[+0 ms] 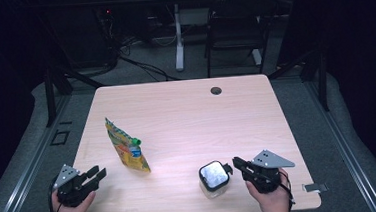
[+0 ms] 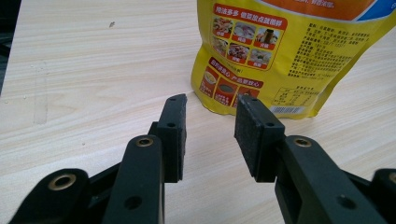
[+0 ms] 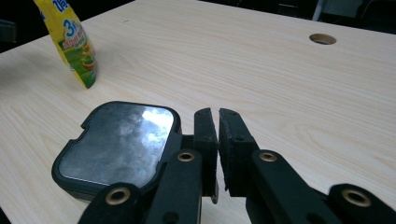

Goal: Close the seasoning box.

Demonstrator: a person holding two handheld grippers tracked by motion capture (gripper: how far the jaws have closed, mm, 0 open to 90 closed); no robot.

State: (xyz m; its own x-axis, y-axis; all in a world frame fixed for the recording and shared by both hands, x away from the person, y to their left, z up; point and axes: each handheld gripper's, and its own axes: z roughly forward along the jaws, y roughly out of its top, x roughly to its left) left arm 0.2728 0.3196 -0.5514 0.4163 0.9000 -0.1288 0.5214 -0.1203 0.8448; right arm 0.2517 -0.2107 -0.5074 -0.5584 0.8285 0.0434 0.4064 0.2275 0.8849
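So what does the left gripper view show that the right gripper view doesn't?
Left gripper view alone: the left gripper with its jaws apart, and the printed back of the yellow pouch with food photos and a barcode.

Right gripper view alone: the right gripper with jaws nearly together and nothing between them, beside a black-lidded container; also the cable hole in the table.

Both: the pouch standing upright on the pale wooden table.
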